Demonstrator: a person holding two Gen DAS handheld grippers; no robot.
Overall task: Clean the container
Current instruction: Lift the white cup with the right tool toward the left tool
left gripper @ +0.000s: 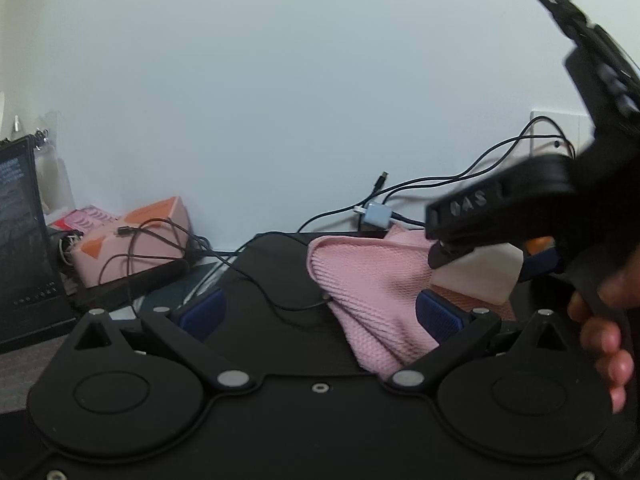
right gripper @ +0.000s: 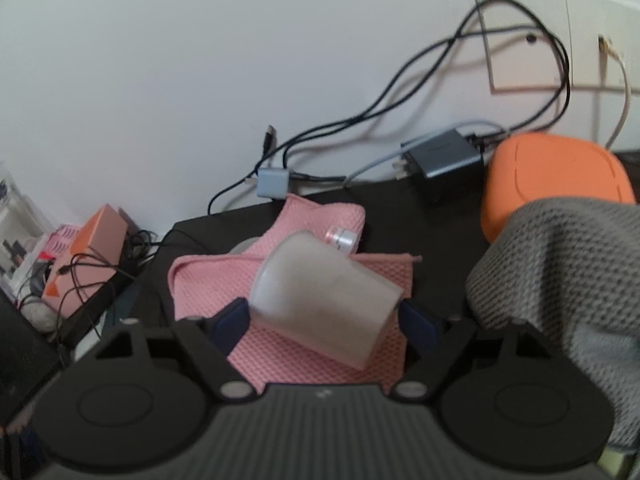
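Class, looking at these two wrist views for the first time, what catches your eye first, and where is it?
A frosted translucent cup lies tilted between the right gripper fingers, above a pink waffle-weave cloth. Behind it to the right sits a bright orange lid, and a grey knitted cloth fills the right edge.

Raised characters resembling "04S" stand on the black right gripper (left gripper: 452,248) body at three o'clock in the left wrist view; the screen text at nine o'clock is unreadable

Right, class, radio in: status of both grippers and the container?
Left gripper open, holding nothing, pink cloth draped by its right finger. Right gripper shut on frosted container, tilted above the cloth. Black cable trails across the mat.
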